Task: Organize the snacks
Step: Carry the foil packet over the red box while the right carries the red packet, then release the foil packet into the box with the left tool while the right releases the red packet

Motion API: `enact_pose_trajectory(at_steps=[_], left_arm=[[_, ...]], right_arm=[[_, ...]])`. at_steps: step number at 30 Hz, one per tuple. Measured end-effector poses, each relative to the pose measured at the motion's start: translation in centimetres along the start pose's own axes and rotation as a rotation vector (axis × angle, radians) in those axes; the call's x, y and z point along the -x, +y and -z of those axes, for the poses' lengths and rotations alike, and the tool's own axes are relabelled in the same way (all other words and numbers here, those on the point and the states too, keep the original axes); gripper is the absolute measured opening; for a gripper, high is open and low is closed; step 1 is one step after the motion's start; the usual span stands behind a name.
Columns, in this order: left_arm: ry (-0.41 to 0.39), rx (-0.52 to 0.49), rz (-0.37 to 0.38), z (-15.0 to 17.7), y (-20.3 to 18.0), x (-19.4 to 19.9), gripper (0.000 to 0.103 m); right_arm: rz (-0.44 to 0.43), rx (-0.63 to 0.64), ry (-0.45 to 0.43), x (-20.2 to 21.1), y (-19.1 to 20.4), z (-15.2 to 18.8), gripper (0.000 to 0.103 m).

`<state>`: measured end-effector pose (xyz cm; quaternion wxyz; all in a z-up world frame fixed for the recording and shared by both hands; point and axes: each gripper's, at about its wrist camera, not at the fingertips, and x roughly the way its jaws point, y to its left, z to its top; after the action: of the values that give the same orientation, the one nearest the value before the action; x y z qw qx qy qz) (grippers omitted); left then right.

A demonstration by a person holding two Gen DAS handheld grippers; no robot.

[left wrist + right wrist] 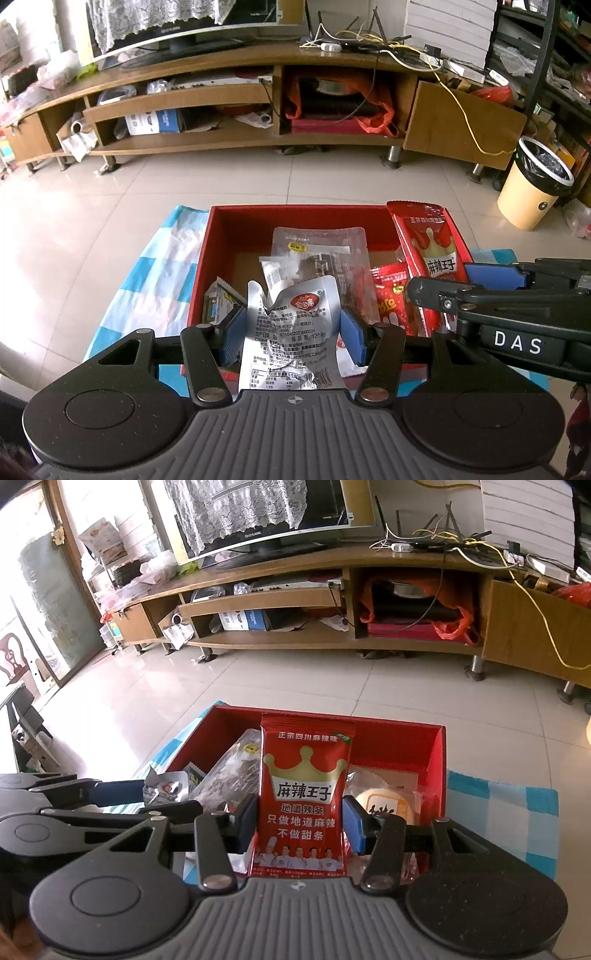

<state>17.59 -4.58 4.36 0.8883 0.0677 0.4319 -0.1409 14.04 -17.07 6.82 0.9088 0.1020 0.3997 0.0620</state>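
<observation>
Red cardboard box (221,236) is sitting on the blue-and-white checked cloth (155,280) over the tabletop, and I am holding both grippers above it. My left gripper (291,330) is gripping a crumpled silver snack pouch (291,332) between its blue pads. My right gripper (300,823) is clenching a red spicy-strip packet (304,794) upright. Clear-wrapped snacks (319,251) are lying inside the box.

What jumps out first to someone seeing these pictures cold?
Two snack packets, each pinched upright between blue-padded fingers over a red box: a crumpled silver packet in the left gripper, a red packet with a gold crown in the right gripper. The box already holds several snacks.
</observation>
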Motion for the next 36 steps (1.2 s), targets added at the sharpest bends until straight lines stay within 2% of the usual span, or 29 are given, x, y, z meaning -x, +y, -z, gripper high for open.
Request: enact_pose_trajectory(at_steps=[9, 11, 13, 14, 24, 27, 30, 34, 36], left_arm=[[0.045, 0.018, -0.047, -0.2, -0.1, -2.9, 0.064], [0.049, 0.021, -0.068, -0.1, 0.1, -3.4, 0.070], [0.046, 0.024, -0.096, -0.1, 0.3, -3.5, 0.082], [0.045, 0.027, -0.106, -0.1, 0.4, -3.5, 0.084], [0.030, 0.054, -0.144, -0.3, 1.4, -2.0, 0.089], [0.011, 0.070, -0.154, -0.1, 1.6, -1.2, 0.097], [-0.003, 0.065, -0.169, -0.4, 1.4, -1.1, 0.097], [0.017, 0.092, -0.130, -0.1, 1.6, -0.9, 0.097], [0.010, 0.084, -0.142, 0.3, 1.3, -0.5, 0.097]], right_arm=[[0.053, -0.028, 0.035, -2.6, -0.7, 0.0, 0.053], [0.050, -0.031, 0.050, -3.2, -0.8, 0.1, 0.057], [0.061, -0.031, 0.046, -3.4, -0.9, 0.2, 0.058], [0.066, -0.031, 0.043, -3.4, -0.9, 0.2, 0.061], [0.113, -0.069, -0.031, -1.0, -1.6, -0.1, 0.066], [0.109, -0.052, -0.036, -0.1, -1.0, 0.1, 0.068], [0.102, -0.042, -0.035, 0.2, -0.3, 0.4, 0.069], [0.098, -0.037, -0.036, 0.5, 0.0, 0.8, 0.069], [0.099, -0.040, -0.040, 0.8, 0.0, 0.9, 0.069]])
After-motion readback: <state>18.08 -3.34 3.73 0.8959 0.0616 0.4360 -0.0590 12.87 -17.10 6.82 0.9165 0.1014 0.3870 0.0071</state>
